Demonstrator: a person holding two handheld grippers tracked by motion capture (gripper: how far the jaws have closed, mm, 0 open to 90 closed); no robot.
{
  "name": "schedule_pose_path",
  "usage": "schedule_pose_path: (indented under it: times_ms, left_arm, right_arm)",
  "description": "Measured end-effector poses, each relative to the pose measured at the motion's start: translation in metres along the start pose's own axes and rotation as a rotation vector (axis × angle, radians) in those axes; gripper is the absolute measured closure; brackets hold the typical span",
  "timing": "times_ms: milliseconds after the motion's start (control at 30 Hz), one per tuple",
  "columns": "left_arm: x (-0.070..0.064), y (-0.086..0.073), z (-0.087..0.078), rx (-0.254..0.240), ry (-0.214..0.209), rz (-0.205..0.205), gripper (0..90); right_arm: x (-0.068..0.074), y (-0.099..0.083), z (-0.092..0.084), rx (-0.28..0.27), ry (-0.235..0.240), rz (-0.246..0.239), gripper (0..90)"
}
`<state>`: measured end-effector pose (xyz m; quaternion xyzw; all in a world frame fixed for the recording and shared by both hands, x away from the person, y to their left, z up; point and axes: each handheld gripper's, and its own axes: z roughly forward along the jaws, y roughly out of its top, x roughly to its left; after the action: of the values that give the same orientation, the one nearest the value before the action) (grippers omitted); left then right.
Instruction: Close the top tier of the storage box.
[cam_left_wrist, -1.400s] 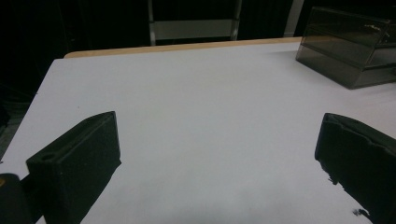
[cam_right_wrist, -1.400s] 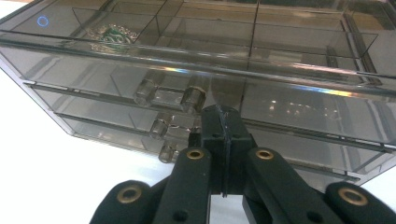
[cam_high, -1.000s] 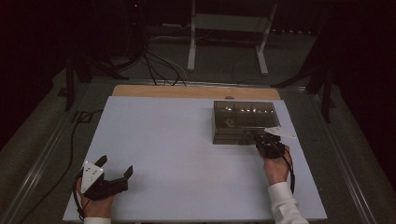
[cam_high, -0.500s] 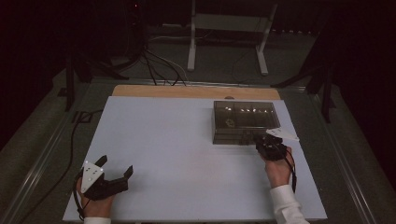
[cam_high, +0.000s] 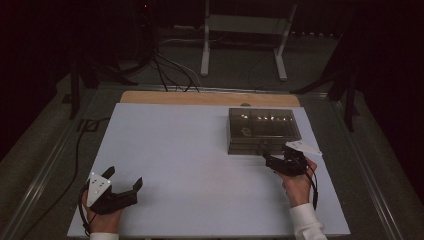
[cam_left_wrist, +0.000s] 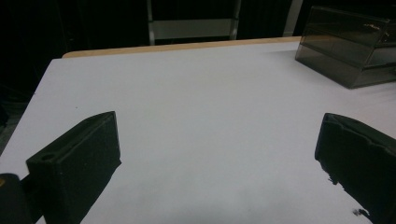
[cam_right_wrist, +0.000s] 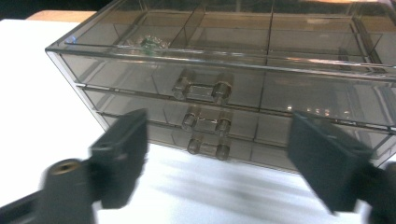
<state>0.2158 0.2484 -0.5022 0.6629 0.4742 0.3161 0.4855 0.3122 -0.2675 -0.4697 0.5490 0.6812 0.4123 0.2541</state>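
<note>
A smoky clear drawer box (cam_high: 262, 131) stands on the white table at the back right. It has three stacked drawers, each with a clear bar handle: top (cam_right_wrist: 201, 91), middle (cam_right_wrist: 205, 122), bottom (cam_right_wrist: 208, 148). A small glinting item (cam_right_wrist: 149, 42) lies in a top tray compartment. My right gripper (cam_high: 276, 157) is open just in front of the box, and its jaws (cam_right_wrist: 219, 158) flank the handles without touching them. My left gripper (cam_high: 124, 177) rests open at the front left, holding nothing (cam_left_wrist: 215, 154).
The white tabletop (cam_high: 190, 165) spreads between the two grippers, with a wooden strip (cam_high: 210, 98) along its far edge. The box (cam_left_wrist: 350, 46) also appears far right in the left gripper view. Cables (cam_high: 75, 150) and a white stand (cam_high: 245, 30) lie on the floor beyond.
My right gripper has drawn back slightly from the front of the box, toward the person. The left gripper has stayed put.
</note>
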Motion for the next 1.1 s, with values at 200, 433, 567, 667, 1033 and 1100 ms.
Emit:
schedule_pose_path:
  times_ms: [200,433,567,667,1033,1100]
  left_arm:
    - [0.0,0.0,0.0,0.001,0.0,0.0,1.1]
    - [0.0,0.0,0.0,-0.002,0.002,-0.003,1.1]
    - [0.0,0.0,-0.001,-0.005,0.002,-0.005,1.1]
    - [0.0,0.0,-0.001,-0.003,0.003,-0.004,1.1]
    - [0.0,0.0,-0.001,-0.004,0.004,-0.006,1.1]
    - [0.0,0.0,-0.001,-0.004,0.003,-0.006,1.1]
  right_arm:
    - [-0.002,-0.001,-0.007,0.001,0.012,0.006,4.0]
    - [0.0,-0.008,-0.016,0.001,0.036,-0.018,0.7]
    - [0.001,-0.015,-0.021,0.0,0.048,-0.038,0.0]
    - [0.002,-0.021,-0.025,-0.007,0.054,-0.046,0.0]
    - [0.003,-0.039,-0.043,-0.064,0.109,-0.089,0.0]
    - [0.003,-0.042,-0.046,-0.075,0.11,-0.099,0.0]
